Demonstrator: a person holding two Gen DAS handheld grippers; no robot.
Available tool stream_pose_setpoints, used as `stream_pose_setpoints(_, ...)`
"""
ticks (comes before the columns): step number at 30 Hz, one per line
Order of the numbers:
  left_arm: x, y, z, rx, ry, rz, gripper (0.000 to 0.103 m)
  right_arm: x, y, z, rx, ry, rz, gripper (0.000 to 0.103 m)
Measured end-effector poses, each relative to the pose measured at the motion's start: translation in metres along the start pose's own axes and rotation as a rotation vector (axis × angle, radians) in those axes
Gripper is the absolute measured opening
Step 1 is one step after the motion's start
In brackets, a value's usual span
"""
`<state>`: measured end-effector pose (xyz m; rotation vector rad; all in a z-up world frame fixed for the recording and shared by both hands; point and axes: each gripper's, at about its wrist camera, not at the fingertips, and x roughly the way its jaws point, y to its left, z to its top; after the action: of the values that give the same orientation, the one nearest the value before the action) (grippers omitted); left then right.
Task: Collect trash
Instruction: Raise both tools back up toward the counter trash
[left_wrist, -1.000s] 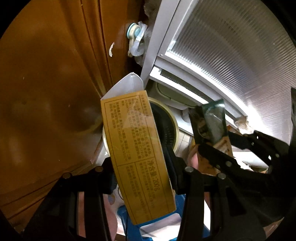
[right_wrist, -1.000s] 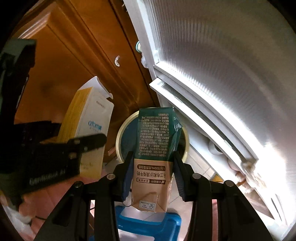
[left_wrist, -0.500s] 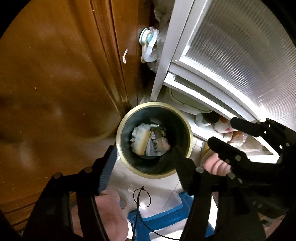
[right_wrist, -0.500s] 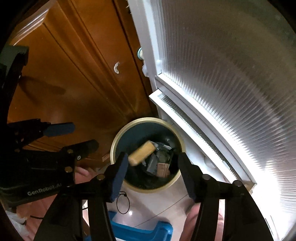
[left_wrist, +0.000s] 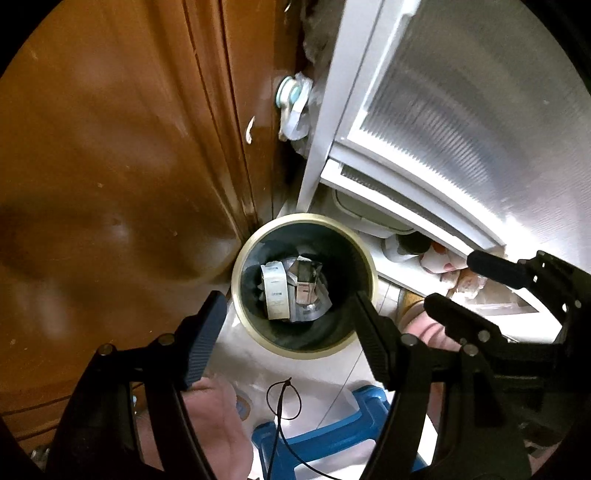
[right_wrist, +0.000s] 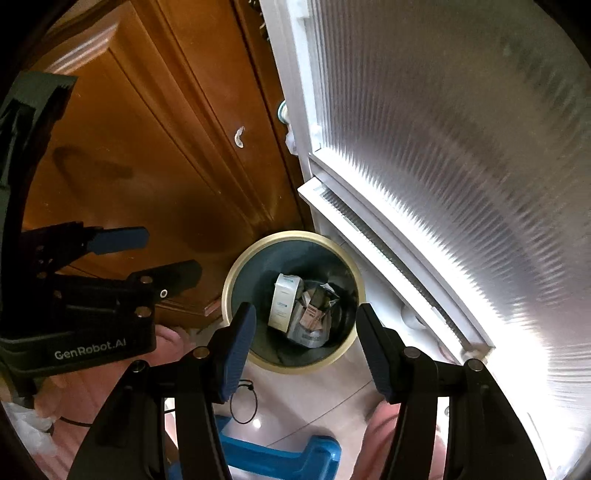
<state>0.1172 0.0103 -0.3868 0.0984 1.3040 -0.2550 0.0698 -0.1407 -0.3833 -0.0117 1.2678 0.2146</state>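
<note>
Tiled floor (right_wrist: 314, 398); one bin (right_wrist: 236, 273); two cartons (right_wrist: 283, 306).

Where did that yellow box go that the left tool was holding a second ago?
Yes, it moved: it dropped out of the left tool, whose jaws are opening with nothing between them, and lies inside the trash bin, as the box.

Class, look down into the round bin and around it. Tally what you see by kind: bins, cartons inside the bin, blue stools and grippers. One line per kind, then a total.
Bin: 1
Cartons in the bin, white box and brown carton: 2
Blue stool: 1
Grippers, left gripper and right gripper, both empty: 2
Total: 6
</note>
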Motion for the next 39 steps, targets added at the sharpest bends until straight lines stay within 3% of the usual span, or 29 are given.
stream_pose_setpoints(7,-0.053,-0.018,-0.006,0.048,-0.075,-0.005,0.067,-0.048,0.001,0.003,0.015,-0.054,-0.016,0.058)
stream_pose_setpoints(24,-0.250,-0.038,0.002,0.105,-0.339,-0.048,0.067,-0.228,0.015,0.015,0.026,-0.292,-0.009,0.058)
stream_pose_setpoints(30,-0.315,-0.030,0.030,0.114,-0.389,-0.065,0.067,-0.293,0.022,0.041,0.009,-0.400,0.001,0.058)
stream_pose_setpoints(35,-0.374,-0.024,0.065,0.139,-0.441,-0.021,0.067,-0.346,0.022,0.078,-0.017,-0.457,-0.030,0.058)
stream_pose_setpoints(39,-0.402,-0.019,0.105,0.150,-0.435,0.019,0.067,-0.387,0.008,0.117,0.003,-0.478,-0.029,0.061)
